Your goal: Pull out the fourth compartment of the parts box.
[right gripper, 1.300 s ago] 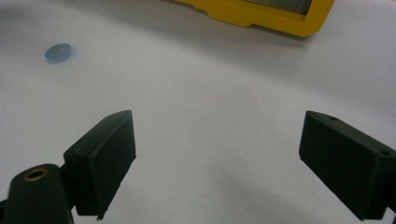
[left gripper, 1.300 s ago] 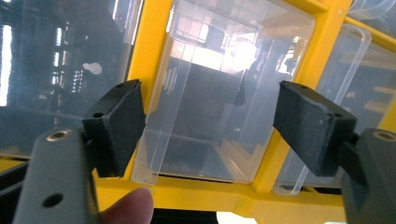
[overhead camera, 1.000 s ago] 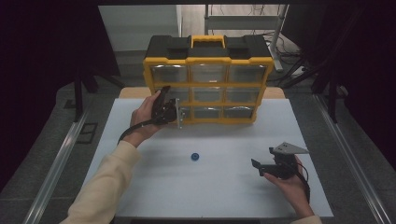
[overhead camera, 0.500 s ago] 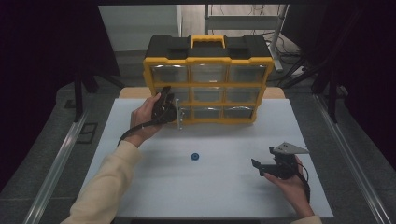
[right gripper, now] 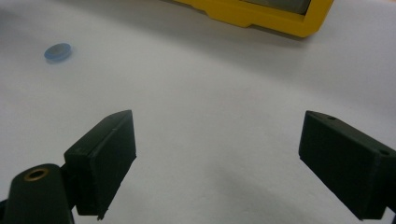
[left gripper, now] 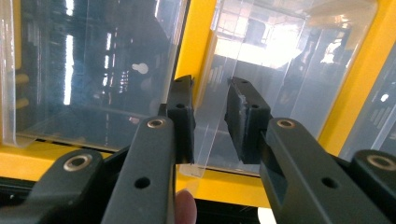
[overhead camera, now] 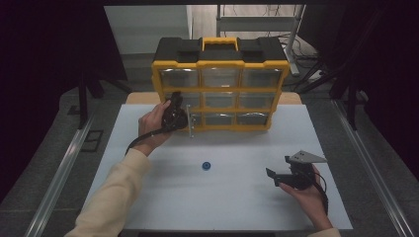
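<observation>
Drawer handle [left gripper: 205, 135], a clear plastic tab on the bottom-left drawer of the yellow organizer [overhead camera: 220, 84] at the table's [overhead camera: 148, 197] far edge, sits between the left gripper's [left gripper: 209, 119] narrowly parted jaws; contact unclear. Right gripper [right gripper: 217, 163] hovers wide apart, empty, near a blue disc [overhead camera: 206, 166].
</observation>
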Demonstrator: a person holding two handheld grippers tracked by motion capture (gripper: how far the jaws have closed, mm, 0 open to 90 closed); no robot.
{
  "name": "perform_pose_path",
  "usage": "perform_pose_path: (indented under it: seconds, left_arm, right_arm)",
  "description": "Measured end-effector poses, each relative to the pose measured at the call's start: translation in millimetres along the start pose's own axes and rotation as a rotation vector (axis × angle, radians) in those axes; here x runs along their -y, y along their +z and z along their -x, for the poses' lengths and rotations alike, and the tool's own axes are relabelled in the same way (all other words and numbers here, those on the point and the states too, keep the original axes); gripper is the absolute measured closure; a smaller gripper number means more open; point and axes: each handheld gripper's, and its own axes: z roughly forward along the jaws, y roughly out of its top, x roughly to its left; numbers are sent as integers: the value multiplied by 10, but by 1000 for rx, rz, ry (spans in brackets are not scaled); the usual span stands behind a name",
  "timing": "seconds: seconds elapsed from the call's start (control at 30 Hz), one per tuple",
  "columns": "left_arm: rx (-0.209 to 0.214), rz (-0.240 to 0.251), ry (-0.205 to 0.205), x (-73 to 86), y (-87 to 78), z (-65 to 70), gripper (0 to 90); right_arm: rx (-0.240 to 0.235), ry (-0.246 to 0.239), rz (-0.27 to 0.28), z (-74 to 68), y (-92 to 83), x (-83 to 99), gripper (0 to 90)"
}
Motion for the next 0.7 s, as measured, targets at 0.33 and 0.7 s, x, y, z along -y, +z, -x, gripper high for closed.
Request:
perform_pose_path:
  seconds: [0.33,0.7]
  left_arm:
    - [9,8,-24,13,-13,-16,730]
    - [5,18,-26,29,-81,-6,732]
  right_arm:
    - [1,1,0,4,2,1,115]
    - [2,2,3,7,-1,1,115]
